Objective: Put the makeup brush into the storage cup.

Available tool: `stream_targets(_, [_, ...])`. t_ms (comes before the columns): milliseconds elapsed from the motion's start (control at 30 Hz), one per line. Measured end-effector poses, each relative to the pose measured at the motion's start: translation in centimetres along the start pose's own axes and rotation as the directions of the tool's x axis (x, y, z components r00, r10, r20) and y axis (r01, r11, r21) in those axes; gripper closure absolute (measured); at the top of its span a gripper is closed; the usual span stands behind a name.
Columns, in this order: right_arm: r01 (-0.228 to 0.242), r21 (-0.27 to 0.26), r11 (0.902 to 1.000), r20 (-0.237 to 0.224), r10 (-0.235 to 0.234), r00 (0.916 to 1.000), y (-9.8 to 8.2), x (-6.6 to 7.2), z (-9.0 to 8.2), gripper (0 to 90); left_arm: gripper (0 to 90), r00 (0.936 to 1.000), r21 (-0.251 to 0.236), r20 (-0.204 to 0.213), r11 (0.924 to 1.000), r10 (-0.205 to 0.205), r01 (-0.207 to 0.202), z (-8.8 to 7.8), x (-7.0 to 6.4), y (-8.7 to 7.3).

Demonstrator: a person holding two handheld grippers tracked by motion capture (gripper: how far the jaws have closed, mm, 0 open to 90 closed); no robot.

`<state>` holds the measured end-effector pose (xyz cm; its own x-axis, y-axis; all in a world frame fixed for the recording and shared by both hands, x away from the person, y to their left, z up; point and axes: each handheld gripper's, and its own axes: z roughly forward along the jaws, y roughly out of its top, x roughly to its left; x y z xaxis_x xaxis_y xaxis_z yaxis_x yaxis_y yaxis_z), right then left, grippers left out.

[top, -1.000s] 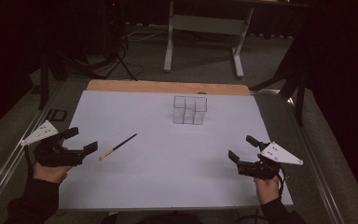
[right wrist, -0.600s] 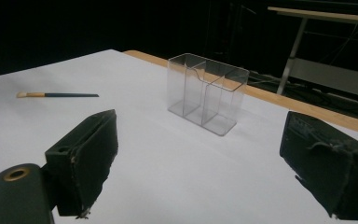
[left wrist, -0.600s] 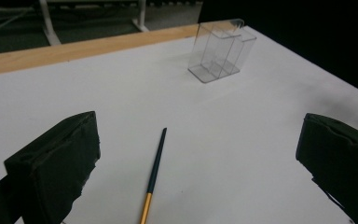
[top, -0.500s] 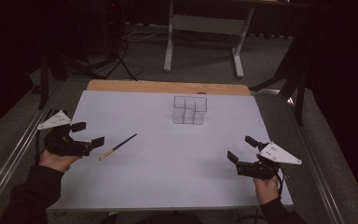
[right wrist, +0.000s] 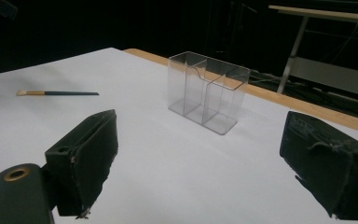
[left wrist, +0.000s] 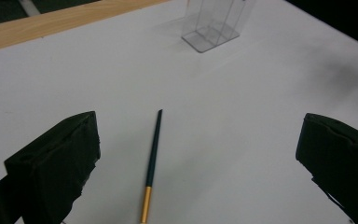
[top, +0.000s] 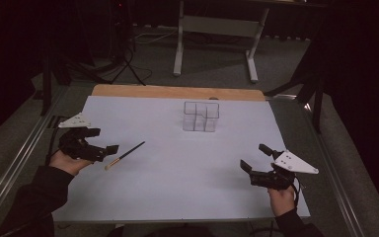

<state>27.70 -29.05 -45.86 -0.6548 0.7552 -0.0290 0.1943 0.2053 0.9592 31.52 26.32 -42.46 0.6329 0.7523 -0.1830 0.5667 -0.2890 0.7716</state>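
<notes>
A thin brush point(top: 125, 155) with a dark handle and gold ferrule lies flat on the white sheet point(top: 177, 177), left of centre. My left gripper point(top: 103, 139) hovers open just left of its bristle end. In the left gripper view the brush point(left wrist: 151, 163) lies between the wide-apart jaws of that gripper point(left wrist: 198, 128), untouched. A clear plastic organizer point(top: 201, 116) with several compartments stands upright at the far middle. My right gripper point(top: 254, 156) rests open and empty at the near right. In the right gripper view the gripper point(right wrist: 199, 126) faces the organizer point(right wrist: 207, 93), with the brush point(right wrist: 58, 93) far left.
The table's wooden far edge point(top: 177, 92) shows beyond the sheet. Metal rails point(top: 17, 163) run along both sides of the table. A white table frame point(top: 216, 29) and cables point(top: 128, 64) stand on the floor behind.
My left gripper has moved forward and right, and its jaws now flank the brush's bristle end. The right gripper has barely shifted.
</notes>
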Motion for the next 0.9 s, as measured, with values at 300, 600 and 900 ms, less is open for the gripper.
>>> stream_targets(300, [-0.007, 0.0, 1.0, -0.006, 0.007, 1.0, 0.1, 0.0, 0.0, 11.1, 0.8, 0.9999, 0.054, 0.005, 0.9985, 0.011, -0.011, 1.1, 0.4, 0.7])
stream_targets(600, [-0.008, 0.0, 1.0, -0.009, 0.008, 0.9999, 0.1, 0.1, 0.0, 11.1, 2.1, 0.9987, 0.16, 0.028, 0.9861, 0.042, -0.046, 3.1, 0.4, 0.5])
stream_targets(900, [-0.006, 0.002, 1.0, -0.01, 0.006, 0.9999, 0.0, 0.1, 0.1, 11.1, 7.9, 0.9967, 0.232, 0.049, 0.9698, 0.064, -0.074, 4.6, 0.5, 0.6])
